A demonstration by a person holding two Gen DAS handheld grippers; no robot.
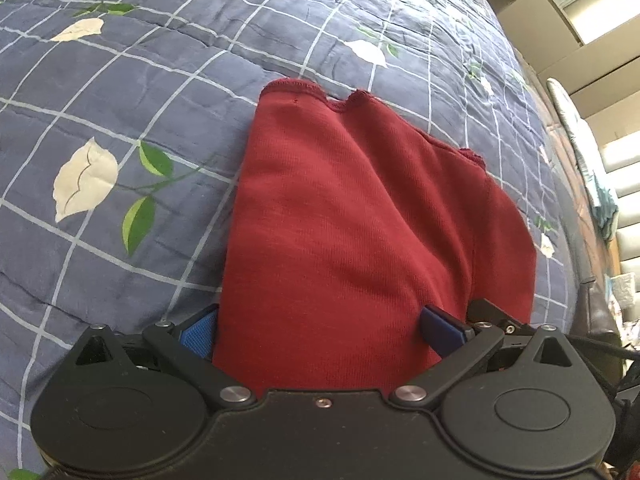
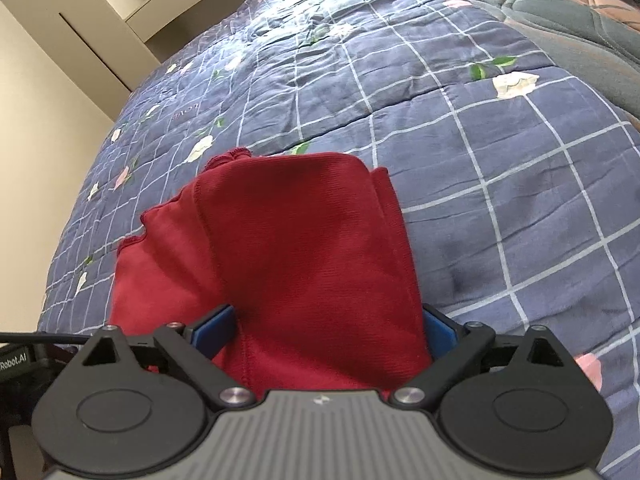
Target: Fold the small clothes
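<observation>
Garment: dark red knit cloth [image 1: 352, 216], folded into a thick stack w/ stitched hems at far end, lying on the bed; near end runs under both grippers.
Bedding: blue-grey quilted cover w/ white grid lines and white flowers w/ green leaves [image 1: 120, 92], wrinkled.
Left gripper [image 1: 320, 330]: black frame, blue pads [image 1: 198, 332] spread wide, one each side of the near part of the cloth. Pads partly hidden by fabric; can't tell if they press it.
Right gripper [image 2: 326, 332]: black and grey body, blue pads [image 2: 214, 334] also wide apart, the cloth's near end between them; tips covered, contact unclear.
Hidden: near edge of garment cut off by gripper bodies in both views; layers underneath not visible.
Background: beige wall and cupboard [image 2: 60, 92] beyond the bed; a second quilt, grey and pink [image 2: 560, 8], at top right of right wrist view, only partly in frame.
</observation>
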